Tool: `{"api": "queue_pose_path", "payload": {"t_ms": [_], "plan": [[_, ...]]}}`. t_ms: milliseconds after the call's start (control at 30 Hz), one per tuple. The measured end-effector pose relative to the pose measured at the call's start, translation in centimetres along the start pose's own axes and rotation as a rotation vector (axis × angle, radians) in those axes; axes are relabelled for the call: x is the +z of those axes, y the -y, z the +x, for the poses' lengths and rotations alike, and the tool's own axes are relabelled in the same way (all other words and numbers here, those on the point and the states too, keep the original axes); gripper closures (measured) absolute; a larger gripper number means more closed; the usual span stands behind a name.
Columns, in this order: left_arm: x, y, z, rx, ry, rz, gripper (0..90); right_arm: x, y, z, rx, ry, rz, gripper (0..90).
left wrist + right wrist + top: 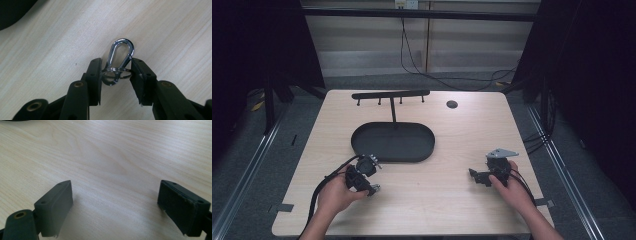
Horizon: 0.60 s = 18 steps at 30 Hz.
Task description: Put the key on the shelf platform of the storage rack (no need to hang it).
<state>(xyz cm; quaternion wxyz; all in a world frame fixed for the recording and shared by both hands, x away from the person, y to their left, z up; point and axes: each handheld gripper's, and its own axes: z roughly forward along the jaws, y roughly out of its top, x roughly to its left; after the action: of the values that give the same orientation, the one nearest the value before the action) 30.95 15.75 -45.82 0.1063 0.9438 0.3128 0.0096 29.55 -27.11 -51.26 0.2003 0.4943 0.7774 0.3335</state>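
A: Left gripper view puts it plainly: the left tool (116, 72) has its jaws pinching a chrome carabiner (119, 60) by the key ring (117, 73) threaded through it, one pad against each side of the ring. The clip's rounded end points away from the hand, over the pale wood of the table (50, 50).

B: Why take it by the ring and not the body?

A: My guess is that it leaves the clip's loop free to go over a peg. From the high view you would hardly know it is there; only a small glint shows at the left tool (368, 165), which sits just in front of the tray's near rim.

B: And the other hand?

A: The right tool (478, 176) rests near the table's right front, well apart from the left one. In the right gripper view its jaws stand spread wide with only bare wood between them, so it looks idle.

B: What lies beyond?

A: The black oval tray (362, 145) at mid-table, and rising from its far side the T-shaped rack (391, 94) with small pegs under its bar. I judge those pegs to be where the carabiner is meant to hang.
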Motion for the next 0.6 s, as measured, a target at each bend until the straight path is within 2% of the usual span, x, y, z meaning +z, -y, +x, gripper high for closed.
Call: {"api": "queue_pose_path", "payload": {"t_ms": [233,467,600], "plan": [[-0.5,-0.5,0.0,-0.001,0.006,0.019,61.9,0.0,0.0,0.0,0.002,0.002,0.001,12.3],[-1.9,-1.2,0.3,0.005,0.017,0.027,61.9,0.0,0.0,0.0,0.001,0.001,0.001,12.3],[-2.8,-1.6,0.4,-0.003,0.019,0.016,61.9,0.0,0.0,0.0,-0.001,0.000,-0.001,12.3]]}}
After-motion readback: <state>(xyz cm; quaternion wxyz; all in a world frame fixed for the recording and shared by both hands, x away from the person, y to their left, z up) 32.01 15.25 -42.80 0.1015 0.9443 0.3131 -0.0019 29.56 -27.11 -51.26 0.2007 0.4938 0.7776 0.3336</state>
